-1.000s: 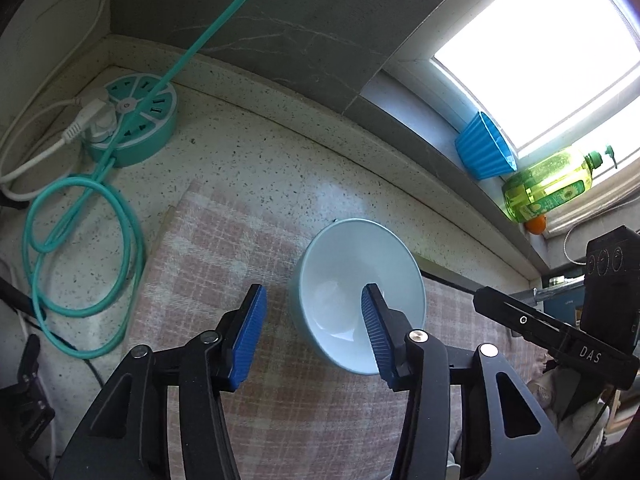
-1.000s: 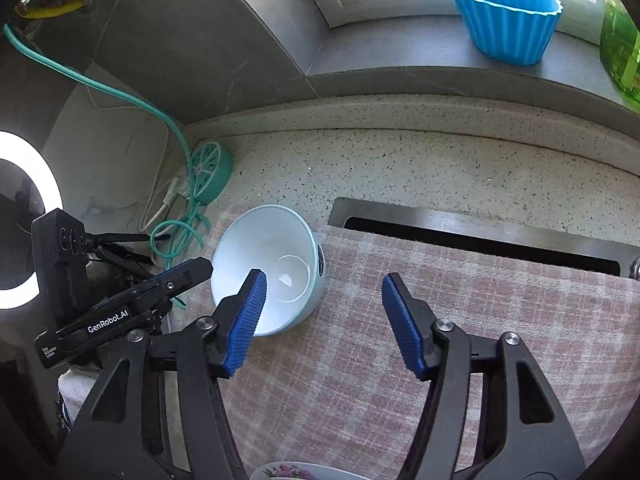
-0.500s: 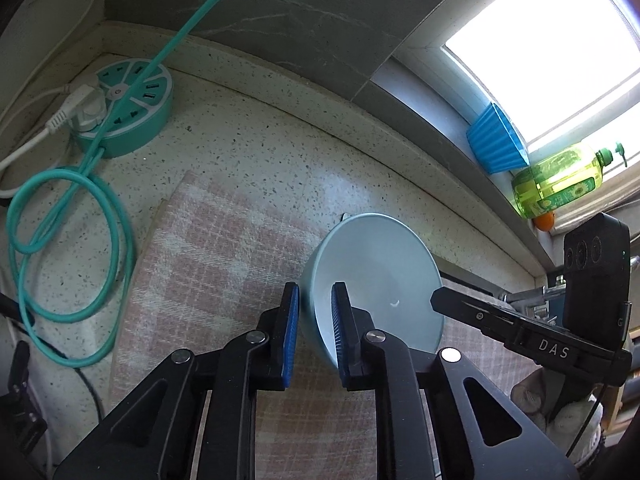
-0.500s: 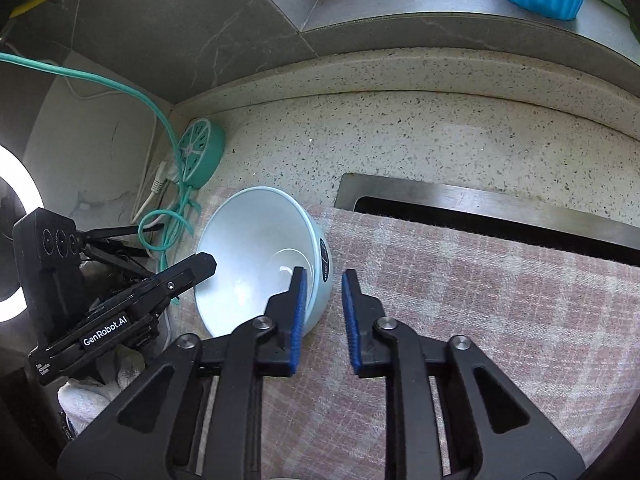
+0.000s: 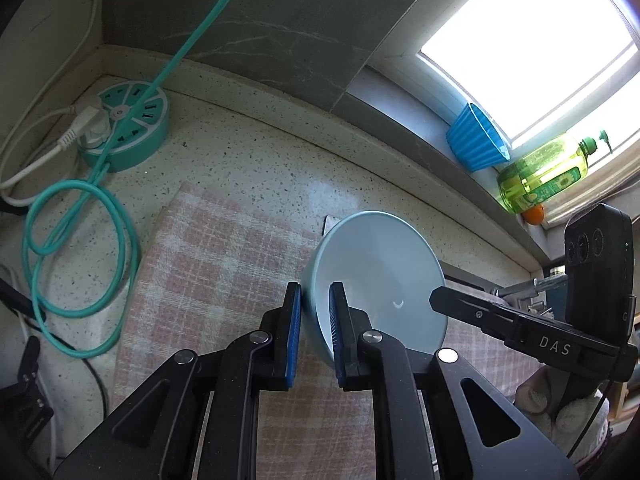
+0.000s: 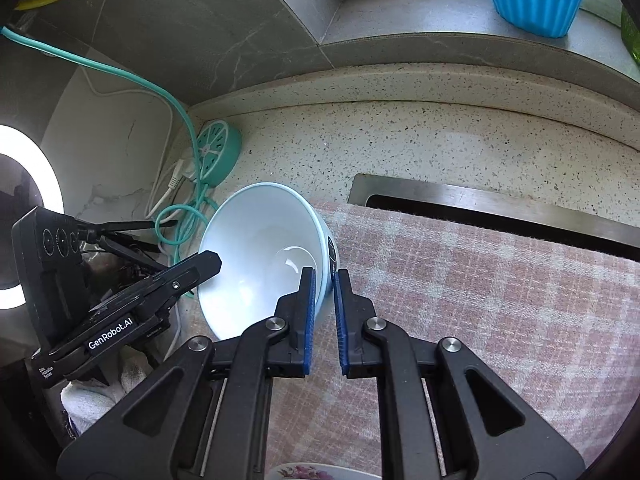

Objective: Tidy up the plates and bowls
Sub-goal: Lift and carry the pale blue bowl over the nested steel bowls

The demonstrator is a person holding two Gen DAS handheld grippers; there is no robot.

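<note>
Left wrist: bowl (image 5: pixel 384 264) between fingers (image 5: pixel 294 320).

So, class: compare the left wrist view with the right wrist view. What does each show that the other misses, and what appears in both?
Only the left wrist view shows the green bottle and the orange fruit on the window sill.

Only the right wrist view shows the ring light and the flowered plate rim.

Both show the pale blue bowl on the checked cloth, with the left gripper and the right gripper each clamped on its rim, plus the round power strip and the blue fluted cup.
</note>
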